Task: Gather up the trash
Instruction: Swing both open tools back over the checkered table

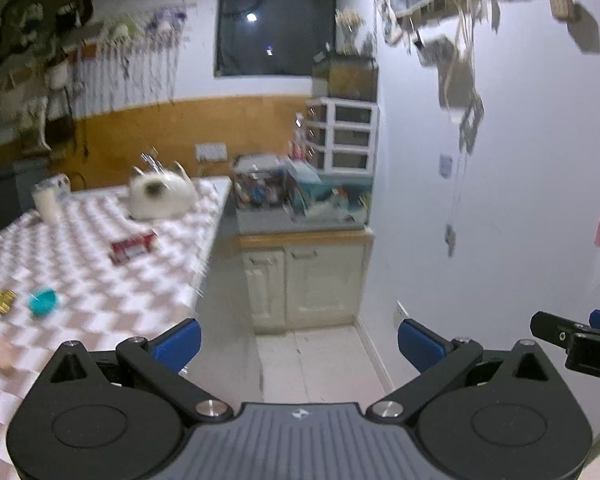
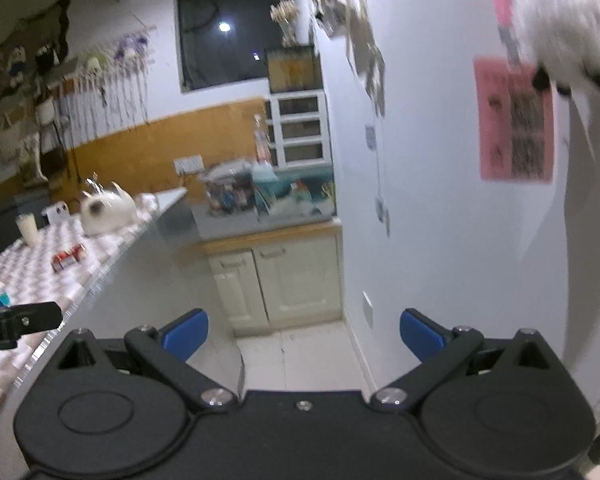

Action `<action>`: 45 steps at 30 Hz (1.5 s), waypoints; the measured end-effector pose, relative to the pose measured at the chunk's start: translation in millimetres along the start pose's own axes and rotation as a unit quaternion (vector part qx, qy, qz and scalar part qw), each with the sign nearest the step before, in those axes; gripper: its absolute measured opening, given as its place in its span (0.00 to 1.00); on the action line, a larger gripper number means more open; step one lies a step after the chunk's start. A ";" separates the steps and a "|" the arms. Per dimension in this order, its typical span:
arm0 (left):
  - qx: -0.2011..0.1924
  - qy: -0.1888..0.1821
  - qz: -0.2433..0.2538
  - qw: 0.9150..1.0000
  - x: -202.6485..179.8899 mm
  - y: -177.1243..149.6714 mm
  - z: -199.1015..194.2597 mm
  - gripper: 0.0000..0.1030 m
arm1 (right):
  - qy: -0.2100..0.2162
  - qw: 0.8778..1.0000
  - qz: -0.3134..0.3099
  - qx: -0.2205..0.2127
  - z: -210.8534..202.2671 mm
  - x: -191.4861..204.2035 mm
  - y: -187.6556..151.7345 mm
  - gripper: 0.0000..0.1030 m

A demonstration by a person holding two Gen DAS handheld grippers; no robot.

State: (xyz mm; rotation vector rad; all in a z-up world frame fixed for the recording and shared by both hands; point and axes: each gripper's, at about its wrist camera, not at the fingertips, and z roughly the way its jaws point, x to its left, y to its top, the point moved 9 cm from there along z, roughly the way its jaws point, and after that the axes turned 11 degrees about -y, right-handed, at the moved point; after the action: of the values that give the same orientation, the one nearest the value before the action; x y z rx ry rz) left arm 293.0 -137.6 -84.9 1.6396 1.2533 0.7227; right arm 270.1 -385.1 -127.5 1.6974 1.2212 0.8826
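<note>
**Here, both grippers spread wide over the gap beside the checkered table**

Visibly, the left gripper (image 1: 299,342) has its blue-padded fingers (image 1: 179,343) far apart with nothing between them, hanging over the right edge of the table covered in a pink-and-white checkered cloth (image 1: 100,280). The right gripper (image 2: 304,332) is equally wide open and empty, held over the pale floor between the table and the white wall.

On the cloth, a small teal round cup-like piece (image 1: 43,301) lies near the left edge, just beside a crumpled gold wrapper (image 1: 5,301). A flat red-and-white packet (image 1: 134,247) sits toward the middle of the table. Nearer the far edge stands a white rounded ceramic pot (image 1: 160,196), and a tall glass of milky liquid (image 1: 46,202) stands by the far left corner.

Beyond the table's far right corner, a cream two-door cabinet (image 1: 300,284) carries a cluttered grey tray (image 1: 300,216). The views are blurred.
</note>
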 end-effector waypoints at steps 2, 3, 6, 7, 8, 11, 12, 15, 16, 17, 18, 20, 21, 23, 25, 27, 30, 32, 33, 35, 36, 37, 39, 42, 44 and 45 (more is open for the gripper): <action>-0.014 0.010 0.004 1.000 9.1 10.2 -15.7 1.00 | 0.008 1.000 0.002 -0.014 -9.1 9.5 8.1 1.00; -0.019 0.015 0.006 1.000 14.1 13.9 -22.4 1.00 | 0.014 1.000 0.004 -0.019 -12.1 14.4 11.5 1.00; -0.032 0.031 0.008 0.999 29.8 25.4 -41.4 1.00 | 0.034 0.999 0.008 -0.029 -19.0 32.0 20.3 1.00; -0.036 0.036 0.010 0.999 36.2 28.3 -48.4 1.00 | 0.040 0.999 0.008 -0.031 -20.8 38.4 22.0 1.00; -0.040 0.042 0.011 0.998 42.9 31.2 -54.3 1.00 | 0.046 0.998 0.008 -0.033 -22.0 46.4 23.9 1.00; -0.048 0.059 0.010 0.997 65.1 37.1 -71.4 1.00 | 0.065 0.997 0.003 -0.037 -24.6 69.9 28.5 1.00; -0.049 0.067 0.010 0.997 73.9 38.2 -76.2 1.00 | 0.071 0.997 0.001 -0.038 -26.5 77.9 29.4 1.00; -0.050 0.082 0.009 0.995 98.2 41.4 -87.7 1.00 | 0.092 0.995 -0.004 -0.041 -30.9 103.6 33.0 1.00; -0.050 0.086 0.008 0.995 107.3 41.9 -91.5 1.00 | 0.099 0.994 -0.005 -0.042 -32.0 112.1 34.3 1.00; -0.049 0.090 0.009 0.995 116.9 42.3 -95.1 1.00 | 0.105 0.994 -0.006 -0.044 -33.2 120.0 35.3 1.00; -0.049 0.095 0.009 0.994 125.9 42.7 -97.5 1.00 | 0.111 0.993 -0.007 -0.045 -34.6 129.1 36.0 1.00; -0.046 0.110 0.009 0.993 148.9 42.0 -104.6 1.00 | 0.121 0.992 -0.010 -0.046 -34.8 144.8 37.6 1.00; -0.045 0.115 0.007 0.992 161.3 40.3 -108.7 1.00 | 0.126 0.991 -0.012 -0.046 -34.8 153.0 38.0 1.00; -0.041 0.127 0.002 0.991 185.8 38.0 -114.6 1.00 | 0.137 0.989 -0.016 -0.045 -34.7 170.5 38.5 1.00; -0.037 0.141 -0.005 0.989 208.9 34.2 -118.5 1.00 | 0.145 0.988 -0.018 -0.044 -34.0 187.5 38.0 1.00; -0.031 0.154 -0.016 0.987 231.6 28.4 -119.8 1.00 | 0.151 0.987 -0.020 -0.042 -32.2 203.8 36.3 1.00; -0.019 0.163 -0.036 0.986 262.7 15.8 -116.7 1.00 | 0.160 0.986 -0.028 -0.036 -30.2 228.9 30.9 1.00; -0.009 0.159 -0.054 0.986 281.0 6.6 -109.2 1.00 | 0.166 0.985 -0.032 -0.032 -28.2 245.8 27.7 1.00; -0.001 0.156 -0.063 0.986 290.0 0.9 -103.0 1.00 | 0.168 0.985 -0.030 -0.031 -27.3 252.4 26.5 1.00; 0.015 0.157 -0.076 0.984 304.1 -10.4 -89.9 1.00 | 0.174 0.984 -0.025 -0.026 -24.1 268.5 24.1 1.00; 0.024 0.160 -0.081 0.984 310.0 -16.4 -83.2 1.00 | 0.181 0.983 -0.026 -0.023 -23.2 277.9 22.4 1.00; 0.032 0.162 -0.085 0.983 315.0 -22.2 -75.6 1.00 | 0.190 0.981 -0.031 -0.019 -22.3 288.2 20.4 1.00; 0.048 0.161 -0.092 0.981 323.5 -32.7 -60.4 1.00 | 0.197 0.979 -0.049 -0.017 -20.9 309.1 16.5 1.00; 0.075 0.151 -0.102 0.980 331.0 -48.7 -34.2 1.00 | 0.197 0.977 -0.076 -0.019 -19.0 335.2 13.4 1.00; 0.093 0.154 -0.095 0.979 334.1 -57.5 -19.1 1.00 | 0.201 0.976 -0.085 -0.016 -18.0 350.1 12.0 1.00; 0.101 0.158 -0.089 0.978 335.4 -61.5 -12.7 1.00 | 0.203 0.975 -0.090 -0.013 -16.6 357.7 11.0 1.00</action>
State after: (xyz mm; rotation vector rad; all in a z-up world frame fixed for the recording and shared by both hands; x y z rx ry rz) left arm 360.7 187.9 -161.5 1.5877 1.7269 0.7855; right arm 358.0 -40.1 -87.2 1.3963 1.5964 1.1639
